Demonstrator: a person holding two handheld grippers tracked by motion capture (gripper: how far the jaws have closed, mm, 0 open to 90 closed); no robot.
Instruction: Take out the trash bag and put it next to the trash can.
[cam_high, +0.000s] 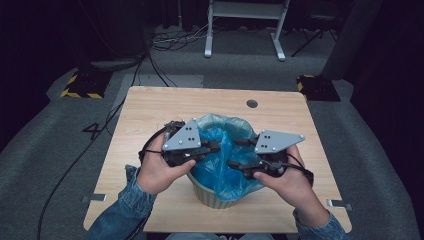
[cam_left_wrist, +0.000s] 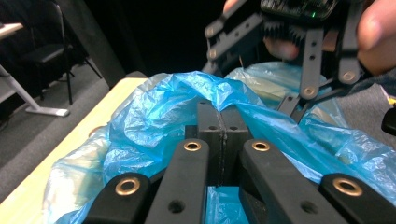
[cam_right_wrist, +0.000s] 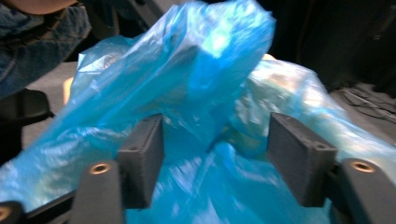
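Over wooden table (cam_high: 150, 107), left claw (cam_left_wrist: 222, 122) pinches blue bag (cam_high: 222, 150); right claw (cam_right_wrist: 217, 163) gapes around it.

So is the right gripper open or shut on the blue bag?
Open. In the right gripper view, the right gripper has its jaws wide apart, with the blue bag between them, ungripped.

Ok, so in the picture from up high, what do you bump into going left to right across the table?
Left hand → left gripper, pinching the bag → blue plastic bag lining the pale bin → right gripper, jaws open → right hand.
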